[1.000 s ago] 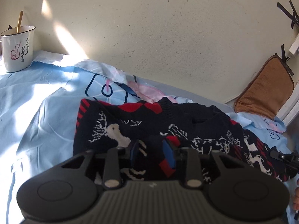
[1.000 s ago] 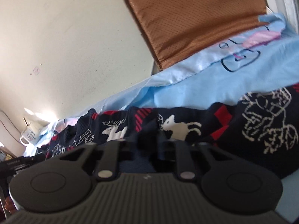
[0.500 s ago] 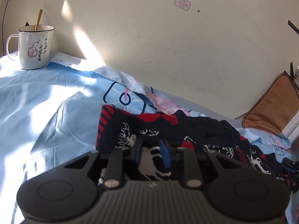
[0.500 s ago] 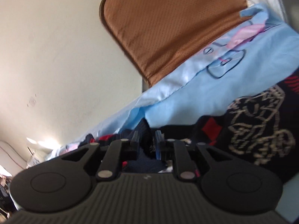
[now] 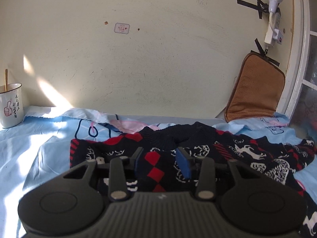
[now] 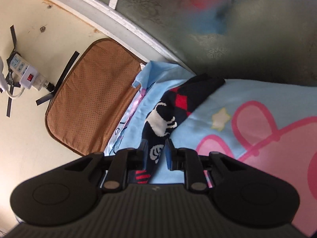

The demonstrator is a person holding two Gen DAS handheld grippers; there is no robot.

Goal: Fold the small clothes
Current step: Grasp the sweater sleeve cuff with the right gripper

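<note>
Navy patterned sweater (image 5: 198, 148) lies flat, collar toward the wall (image 5: 158, 69).

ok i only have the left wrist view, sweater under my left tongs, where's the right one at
observer: the right tongs straddle one sleeve; their jaws have just been opening and the pads do not pinch it.
operator: sleeve bunched or laid out
observer: laid out straight on the sheet, its cuff towards the frosted window.
operator: whats on its right side
observer: a pink cartoon print with a pale star, printed on the sheet.
</note>
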